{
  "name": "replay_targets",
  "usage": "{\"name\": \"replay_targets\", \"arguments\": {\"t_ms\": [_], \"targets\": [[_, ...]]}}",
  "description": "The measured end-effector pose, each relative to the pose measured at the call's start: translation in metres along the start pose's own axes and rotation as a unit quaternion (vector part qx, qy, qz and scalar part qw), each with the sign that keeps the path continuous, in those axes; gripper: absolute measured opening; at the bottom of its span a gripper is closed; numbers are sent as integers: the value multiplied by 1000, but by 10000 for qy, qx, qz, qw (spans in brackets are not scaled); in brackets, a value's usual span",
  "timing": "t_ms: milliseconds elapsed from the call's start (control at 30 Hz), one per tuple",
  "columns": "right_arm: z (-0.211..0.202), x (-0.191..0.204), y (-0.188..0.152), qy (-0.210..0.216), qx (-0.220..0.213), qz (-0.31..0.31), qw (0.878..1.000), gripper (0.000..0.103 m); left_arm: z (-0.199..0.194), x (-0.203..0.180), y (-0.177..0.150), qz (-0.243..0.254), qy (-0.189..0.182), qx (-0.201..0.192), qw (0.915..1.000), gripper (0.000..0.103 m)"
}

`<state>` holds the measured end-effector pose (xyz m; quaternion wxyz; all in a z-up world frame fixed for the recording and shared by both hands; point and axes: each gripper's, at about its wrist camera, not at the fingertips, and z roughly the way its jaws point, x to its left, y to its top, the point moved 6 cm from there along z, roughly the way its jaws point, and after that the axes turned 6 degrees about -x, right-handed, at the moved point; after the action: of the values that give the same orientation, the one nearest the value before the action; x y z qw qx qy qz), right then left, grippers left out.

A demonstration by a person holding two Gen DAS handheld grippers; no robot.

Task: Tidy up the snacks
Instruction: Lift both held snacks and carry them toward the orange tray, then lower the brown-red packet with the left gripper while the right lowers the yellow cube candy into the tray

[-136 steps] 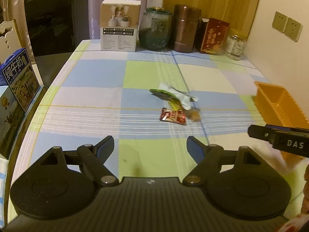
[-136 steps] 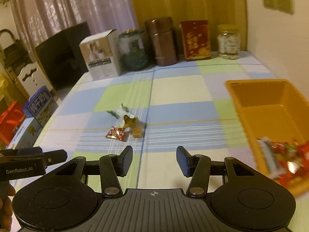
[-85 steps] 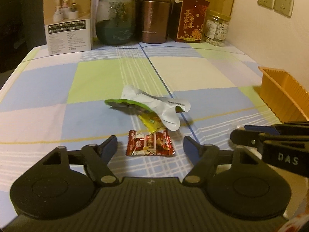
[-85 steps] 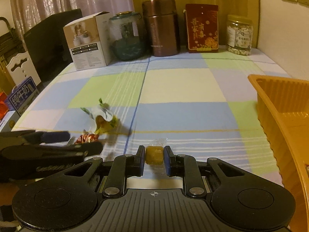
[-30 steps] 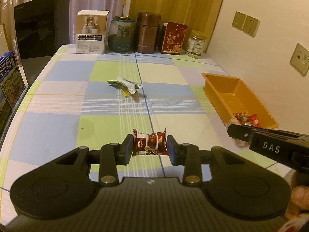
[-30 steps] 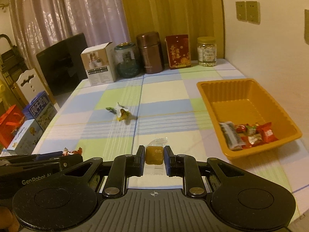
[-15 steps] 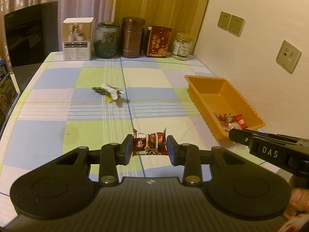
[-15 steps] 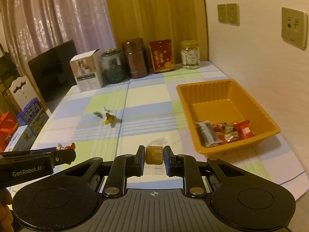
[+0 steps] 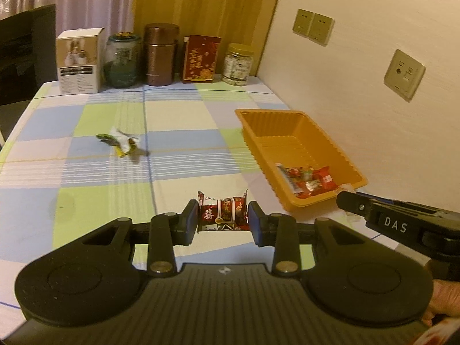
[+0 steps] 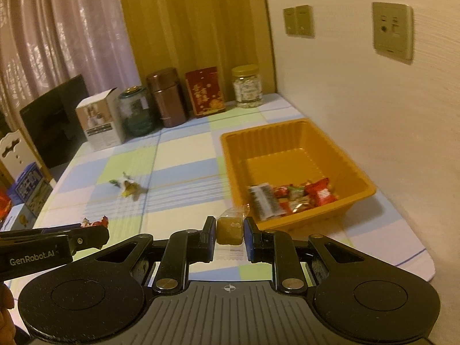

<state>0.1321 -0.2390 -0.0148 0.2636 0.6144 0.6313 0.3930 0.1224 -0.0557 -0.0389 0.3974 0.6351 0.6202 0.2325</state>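
Observation:
My left gripper [image 9: 222, 224] is shut on a red wrapped candy [image 9: 222, 213], held above the checked tablecloth, left of the orange tray [image 9: 287, 115]. My right gripper [image 10: 229, 237] is shut on a yellow-brown wrapped candy [image 10: 229, 230], just in front of the orange tray's [image 10: 356, 198] near left corner. The tray holds several red and dark wrapped snacks [image 10: 290, 197] at its near end. A small pile of green, white and yellow snack packets [image 9: 120, 142] lies on the table's left half; it also shows in the right wrist view [image 10: 128, 187].
A white box [image 9: 79, 60], a glass jar [image 9: 122, 60], a brown canister [image 9: 159, 54], a red box [image 9: 201, 59] and a small jar [image 9: 238, 64] line the table's far edge. The wall with sockets [image 9: 404, 74] runs along the right. A dark chair [image 10: 54, 118] stands left.
Both grippers picked candies off the table, then rose and swung right. The orange tray has come closer and more central in both views since half a second ago.

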Motion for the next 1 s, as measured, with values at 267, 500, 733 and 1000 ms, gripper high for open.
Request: {"name": "replay_targets", "arguments": {"t_ms": [267, 500, 733, 1000], "targets": [[-2, -30, 4, -197, -20, 185, 9996, 21, 14, -28, 2, 146, -179, 84, 9997, 33], [-2, -54, 8, -349, -49, 316, 9989, 21, 28, -50, 5, 257, -325, 123, 9991, 33], [-1, -72, 10, -447, -62, 413, 9981, 21, 41, -71, 10, 353, -456, 165, 9982, 33], [7, -86, 18, -518, -90, 416, 9978, 21, 56, -90, 14, 459, -578, 180, 9971, 33]]}}
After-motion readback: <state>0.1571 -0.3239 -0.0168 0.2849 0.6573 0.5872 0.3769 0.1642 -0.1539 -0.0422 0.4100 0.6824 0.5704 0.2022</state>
